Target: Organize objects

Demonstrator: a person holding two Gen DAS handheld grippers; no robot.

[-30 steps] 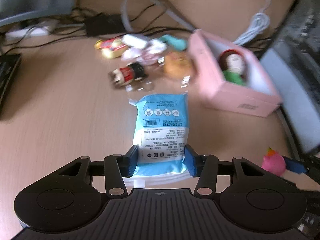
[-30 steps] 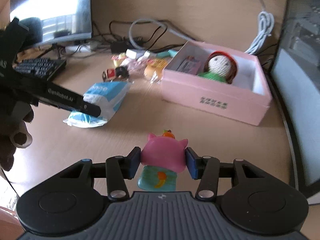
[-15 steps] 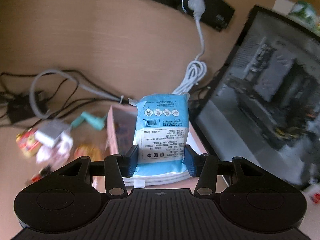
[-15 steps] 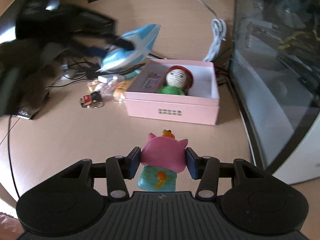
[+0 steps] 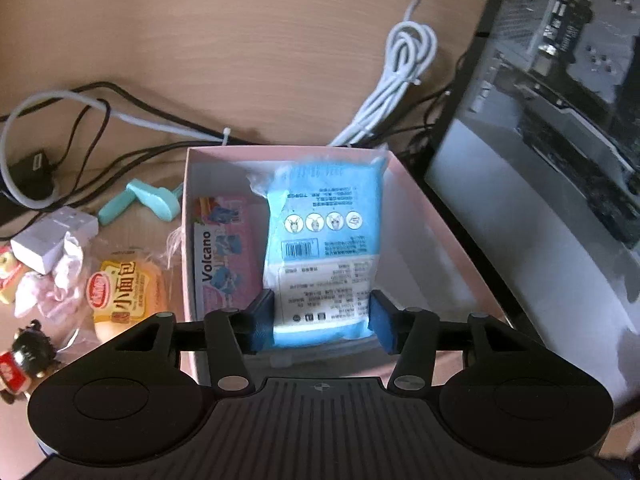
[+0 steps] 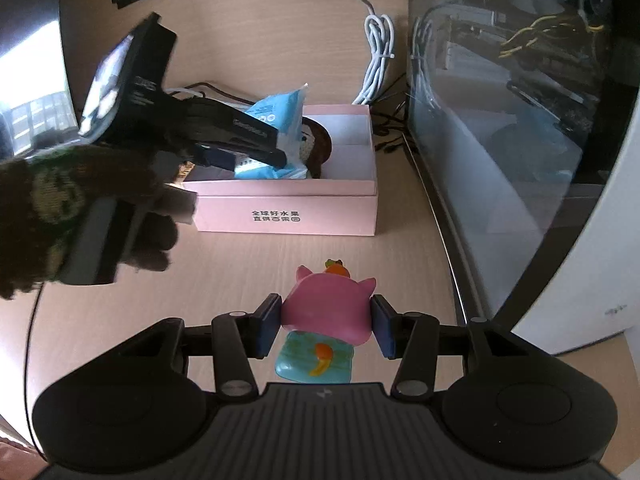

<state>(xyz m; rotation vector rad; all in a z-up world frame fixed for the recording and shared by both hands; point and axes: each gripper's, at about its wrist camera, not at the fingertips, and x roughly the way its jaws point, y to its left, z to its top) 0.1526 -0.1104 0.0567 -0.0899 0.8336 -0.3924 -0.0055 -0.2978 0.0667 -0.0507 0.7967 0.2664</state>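
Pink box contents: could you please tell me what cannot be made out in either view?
- Doll: right wrist view, mostly hidden by the blue pack; left wrist view, not visible.
- Volcano packet: right wrist view, hidden by the left hand-held gripper.
- Box floor under pack: hidden.

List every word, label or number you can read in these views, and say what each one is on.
"Volcano": on the pink packet inside the pink box.
"小面包": on the yellow bread packet left of the box.
"全球好水果": on the pink box's front wall; the line below it is too small to read.
Blue tissue pack in the left gripper: barcode, icons and fine print, too small to read.
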